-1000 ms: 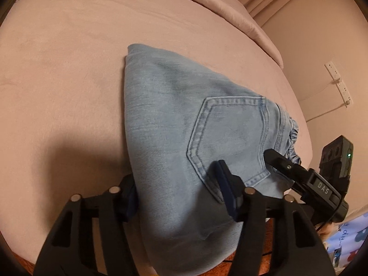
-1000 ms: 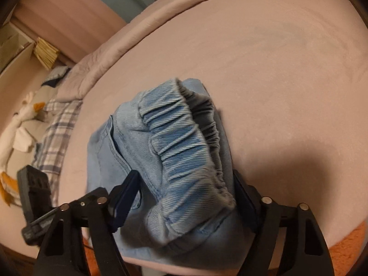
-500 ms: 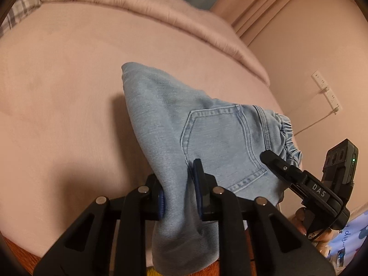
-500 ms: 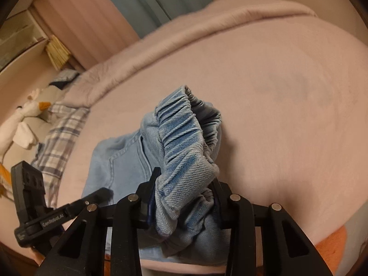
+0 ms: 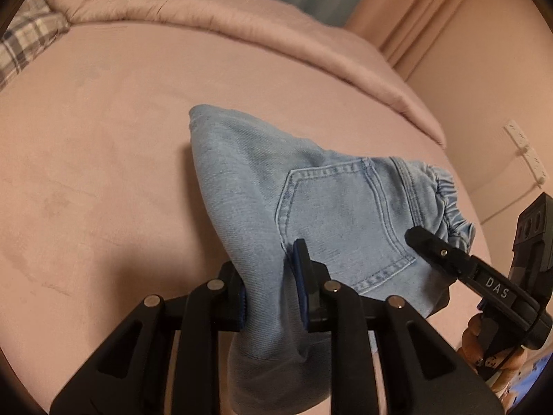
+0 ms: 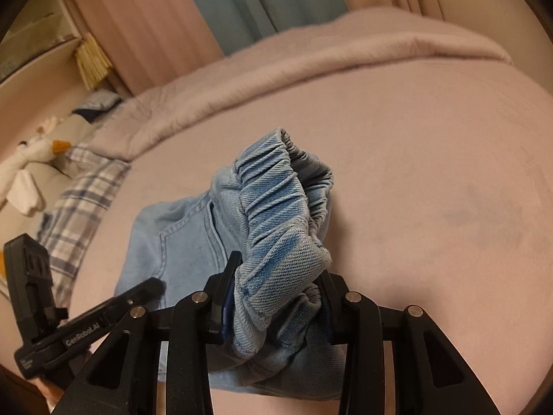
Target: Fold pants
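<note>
Light blue denim pants [image 5: 311,200], folded into a small bundle with a back pocket facing up, are held just over the pink bed. My left gripper [image 5: 269,297] is shut on the folded near edge of the pants. My right gripper [image 6: 273,297] is shut on the elastic waistband [image 6: 276,207], which bunches up between its jaws. The right gripper also shows in the left wrist view [image 5: 459,263] at the waistband end. The left gripper shows in the right wrist view [image 6: 86,325] at the lower left.
The pink bed sheet [image 5: 103,138] spreads around the pants. A rolled pink blanket [image 5: 242,24] lies along the far side. A plaid cloth [image 6: 79,200] and a plush toy [image 6: 31,152] sit at the left. A wall with sockets [image 5: 525,152] is at the right.
Both grippers went from open around the pants to shut on them. The near side of the bundle has lifted off the bed, and both cameras have tilted up.
</note>
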The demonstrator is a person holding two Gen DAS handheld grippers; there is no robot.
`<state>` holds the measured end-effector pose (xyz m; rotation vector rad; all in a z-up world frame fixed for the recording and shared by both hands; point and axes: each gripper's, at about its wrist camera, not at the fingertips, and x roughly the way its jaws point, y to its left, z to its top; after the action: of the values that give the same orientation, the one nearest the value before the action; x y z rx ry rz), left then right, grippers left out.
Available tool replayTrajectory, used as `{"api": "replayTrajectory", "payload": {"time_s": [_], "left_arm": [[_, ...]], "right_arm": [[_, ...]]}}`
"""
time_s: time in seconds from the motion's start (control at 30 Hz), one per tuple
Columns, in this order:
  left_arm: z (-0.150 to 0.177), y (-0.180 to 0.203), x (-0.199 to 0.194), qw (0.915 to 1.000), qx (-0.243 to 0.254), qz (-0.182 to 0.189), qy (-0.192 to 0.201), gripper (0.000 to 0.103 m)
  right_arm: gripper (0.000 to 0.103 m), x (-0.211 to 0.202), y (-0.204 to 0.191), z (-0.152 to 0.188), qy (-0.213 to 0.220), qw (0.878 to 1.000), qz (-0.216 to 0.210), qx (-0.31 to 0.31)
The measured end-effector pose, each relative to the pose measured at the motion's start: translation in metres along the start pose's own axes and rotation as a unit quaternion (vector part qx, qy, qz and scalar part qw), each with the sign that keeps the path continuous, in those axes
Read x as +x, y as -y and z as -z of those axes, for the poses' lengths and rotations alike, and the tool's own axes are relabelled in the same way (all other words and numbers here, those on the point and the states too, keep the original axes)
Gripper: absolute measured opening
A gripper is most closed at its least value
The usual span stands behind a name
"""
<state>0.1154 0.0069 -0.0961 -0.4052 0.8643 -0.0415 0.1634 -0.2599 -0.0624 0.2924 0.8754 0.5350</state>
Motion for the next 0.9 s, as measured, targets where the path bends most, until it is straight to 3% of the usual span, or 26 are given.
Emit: {"api": "replayTrajectory", "payload": {"time_s": [0.1, 0.27, 0.4, 0.47, 0.53, 0.63, 0.77, 0.9], "left_arm": [[0.002, -0.010, 0.010, 0.9998, -0.010, -0.005, -0.014, 0.025], [0.011, -0.015, 0.011, 0.9994, -0.017, -0.020, -0.020, 0.044], [0.015, -0.012, -0.010, 0.9995, -0.014, -0.022, -0.015, 0.055], [0.017, -0.008, -0.031, 0.9997, -0.003, -0.024, 0.005, 0.075], [0.017, -0.003, -0.056, 0.9991, 0.005, -0.025, 0.033, 0.090], [0.020, 0.007, -0.096, 0.9967, 0.016, -0.016, 0.077, 0.103], [0.026, 0.026, -0.129, 0.9939, 0.045, -0.008, 0.100, 0.102], [0.044, 0.036, -0.142, 0.9921, 0.064, -0.019, 0.106, 0.103]], "right_arm": [[0.041, 0.019, 0.004, 0.008, -0.022, 0.999, 0.023, 0.006], [0.052, 0.020, 0.013, 0.018, -0.028, 0.999, 0.041, 0.023], [0.064, 0.006, 0.015, 0.016, -0.032, 0.997, 0.056, 0.036], [0.066, -0.011, 0.010, 0.016, -0.015, 0.997, 0.066, 0.023], [0.074, -0.031, 0.005, 0.016, 0.001, 0.997, 0.077, 0.010], [0.087, -0.066, -0.006, 0.018, 0.040, 0.996, 0.078, -0.004], [0.091, -0.110, -0.023, 0.028, 0.082, 0.993, 0.077, -0.021], [0.091, -0.126, -0.033, 0.039, 0.099, 0.991, 0.085, -0.027]]}}
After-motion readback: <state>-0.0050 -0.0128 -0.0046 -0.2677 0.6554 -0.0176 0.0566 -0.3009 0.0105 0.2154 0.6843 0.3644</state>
